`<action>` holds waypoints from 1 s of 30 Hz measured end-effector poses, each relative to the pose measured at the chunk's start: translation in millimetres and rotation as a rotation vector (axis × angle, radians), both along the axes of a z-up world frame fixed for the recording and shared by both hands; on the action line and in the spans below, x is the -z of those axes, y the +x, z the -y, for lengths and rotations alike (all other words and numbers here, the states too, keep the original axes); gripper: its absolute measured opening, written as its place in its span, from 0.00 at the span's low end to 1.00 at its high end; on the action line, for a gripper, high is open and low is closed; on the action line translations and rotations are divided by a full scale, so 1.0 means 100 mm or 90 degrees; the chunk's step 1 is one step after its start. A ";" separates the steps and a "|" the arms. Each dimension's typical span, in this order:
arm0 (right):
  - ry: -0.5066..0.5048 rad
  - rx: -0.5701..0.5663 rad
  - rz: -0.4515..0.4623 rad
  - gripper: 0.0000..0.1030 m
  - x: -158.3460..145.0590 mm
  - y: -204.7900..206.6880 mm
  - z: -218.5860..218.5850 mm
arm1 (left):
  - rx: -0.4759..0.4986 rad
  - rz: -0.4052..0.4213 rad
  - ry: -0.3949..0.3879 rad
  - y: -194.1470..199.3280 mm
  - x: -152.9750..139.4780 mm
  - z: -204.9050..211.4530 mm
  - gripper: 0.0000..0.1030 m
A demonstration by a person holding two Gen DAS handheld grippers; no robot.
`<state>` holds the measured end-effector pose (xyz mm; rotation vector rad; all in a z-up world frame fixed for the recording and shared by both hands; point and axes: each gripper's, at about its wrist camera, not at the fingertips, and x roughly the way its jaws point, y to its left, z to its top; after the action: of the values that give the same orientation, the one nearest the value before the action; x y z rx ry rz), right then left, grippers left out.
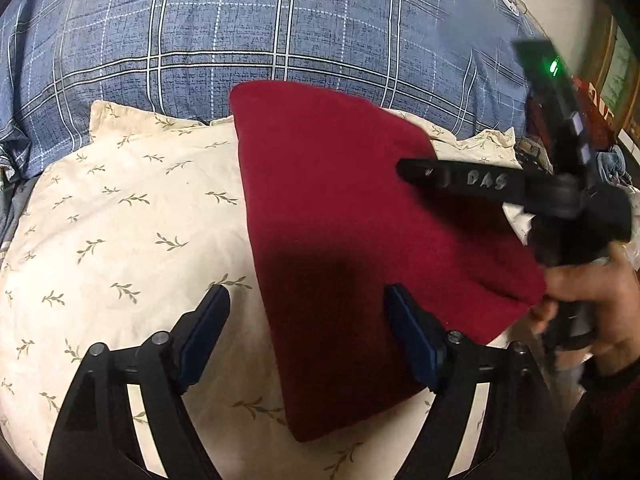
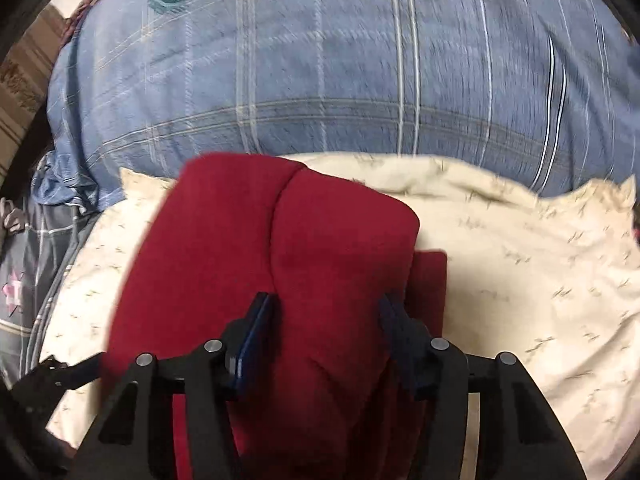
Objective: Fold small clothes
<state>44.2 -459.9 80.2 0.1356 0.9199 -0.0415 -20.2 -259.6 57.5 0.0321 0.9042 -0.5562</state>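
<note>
2 handheld grippers hover over a dark red garment (image 1: 360,248) that lies folded on a cream pillow (image 1: 132,232) printed with small leaf sprigs, with a blue plaid bedcover (image 1: 240,28) behind it. In the left wrist view, the left gripper (image 1: 308,300) has its jaws spread wide, 1 blue-padded finger above the pillow and the other above the garment's near edge, with nothing pinched between them. The right gripper (image 1: 404,170) reaches in from the right side, its black finger over the red cloth, held by a hand (image 1: 592,304) in a dark red sleeve; a green light glows on its body. In the blurred right wrist view, the right gripper (image 2: 324,308) has its jaws partly spread, and a raised fold of the red garment (image 2: 280,248) sits between the pads; I cannot tell whether they press on the cloth.
</note>
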 end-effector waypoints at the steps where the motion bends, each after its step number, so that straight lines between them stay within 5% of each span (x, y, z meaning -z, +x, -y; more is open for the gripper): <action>1: 0.002 -0.002 0.009 0.58 0.02 -0.02 0.03 | 0.001 0.002 0.001 -0.01 0.00 0.00 0.79; 13: 0.016 -0.008 0.010 0.62 -0.35 -0.52 -0.02 | -0.004 0.012 0.017 -0.03 -0.01 0.02 0.79; 18: -0.004 -0.003 -0.026 0.59 -0.15 -0.59 0.05 | -0.005 0.006 0.018 -0.02 0.00 0.03 0.79; 30: 0.064 0.013 0.024 0.61 0.05 -0.82 0.20 | 0.002 -0.001 0.005 0.00 0.02 0.00 0.80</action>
<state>-37.9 -479.6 75.2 0.2391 0.8839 -0.0121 -20.1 -260.1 55.5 0.0403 0.9079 -0.5562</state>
